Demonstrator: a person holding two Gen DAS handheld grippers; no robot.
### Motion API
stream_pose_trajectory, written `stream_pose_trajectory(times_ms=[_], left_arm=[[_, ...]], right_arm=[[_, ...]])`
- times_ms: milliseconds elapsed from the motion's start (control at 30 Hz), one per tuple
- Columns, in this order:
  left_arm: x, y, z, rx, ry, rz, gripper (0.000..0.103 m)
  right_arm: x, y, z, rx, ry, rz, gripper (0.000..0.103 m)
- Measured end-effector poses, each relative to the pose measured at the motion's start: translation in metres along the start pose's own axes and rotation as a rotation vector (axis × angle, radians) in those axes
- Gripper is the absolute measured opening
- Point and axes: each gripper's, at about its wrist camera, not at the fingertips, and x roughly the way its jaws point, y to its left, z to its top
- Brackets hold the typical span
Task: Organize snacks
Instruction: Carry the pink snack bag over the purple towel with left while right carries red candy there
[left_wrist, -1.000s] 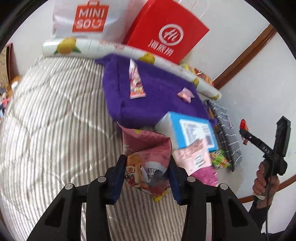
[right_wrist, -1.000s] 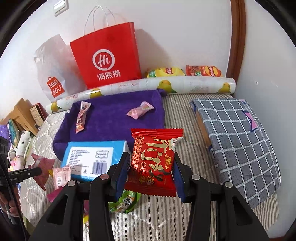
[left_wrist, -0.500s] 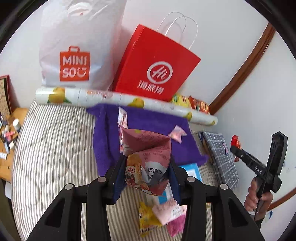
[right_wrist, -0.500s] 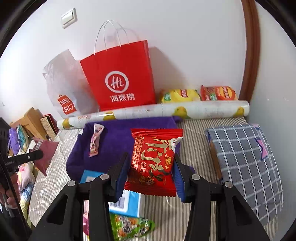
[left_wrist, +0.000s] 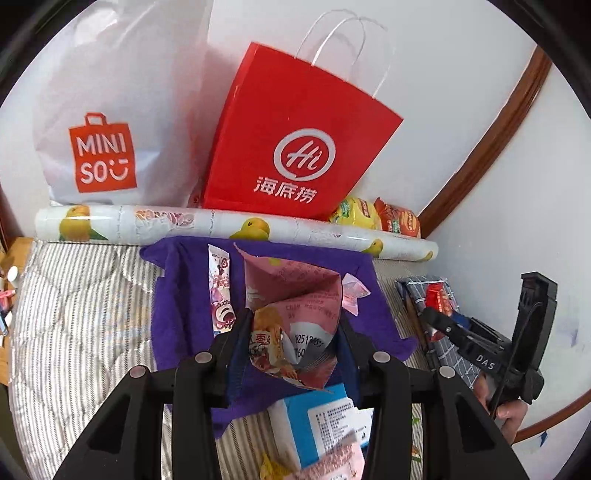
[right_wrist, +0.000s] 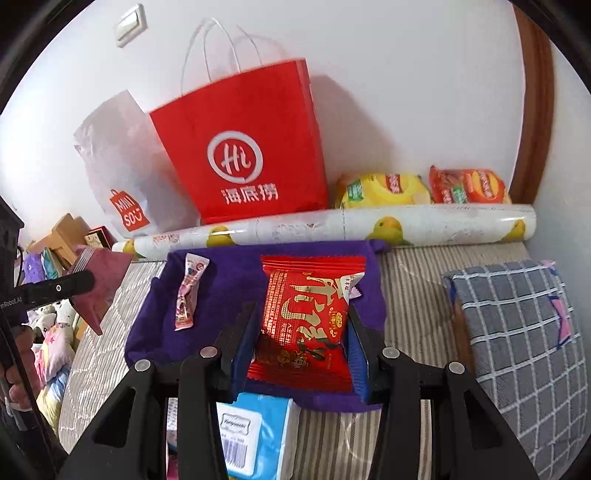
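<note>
My left gripper (left_wrist: 291, 347) is shut on a pink snack packet (left_wrist: 295, 314) and holds it above the purple cloth (left_wrist: 184, 306). My right gripper (right_wrist: 301, 347) is shut on a red snack packet (right_wrist: 306, 317), also held over the purple cloth (right_wrist: 221, 295). A long pink candy wrapper (left_wrist: 219, 288) and a small pink candy (left_wrist: 352, 291) lie on the cloth. The long wrapper also shows in the right wrist view (right_wrist: 190, 291). The left gripper with its pink packet (right_wrist: 99, 280) shows at the left of the right wrist view.
A red paper bag (right_wrist: 243, 147) and a white Miniso bag (left_wrist: 110, 110) stand against the wall behind a printed roll (right_wrist: 332, 229). Yellow and orange chip bags (right_wrist: 424, 188) lie behind the roll. A blue tissue pack (right_wrist: 255, 435) and a checked grey cushion (right_wrist: 524, 343) lie on the striped bed.
Both grippers have risen and moved forward toward the purple cloth, each still holding its packet. The bags and wall now fill more of both views.
</note>
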Motion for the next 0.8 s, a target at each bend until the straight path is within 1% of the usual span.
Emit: stream_pose_trajectory(times_ms=[267,533,800], left_arm=[[0.041,0.016,-0.002,-0.031,0.064,0.018,0.041],[0.074,0.028,-0.006,-0.047,0.122,0.023,0.041],[0.092,0.035,-0.009,-0.042,0.16,0.025,0.041]], right_arm=[[0.055,-0.018,-0.009,0.014,0.091,0.019,0.045],[0.083,-0.021,-0.016,0.007,0.127,0.029,0.045],[0.101,-0.017,-0.018,-0.015,0.146,0.03,0.045]])
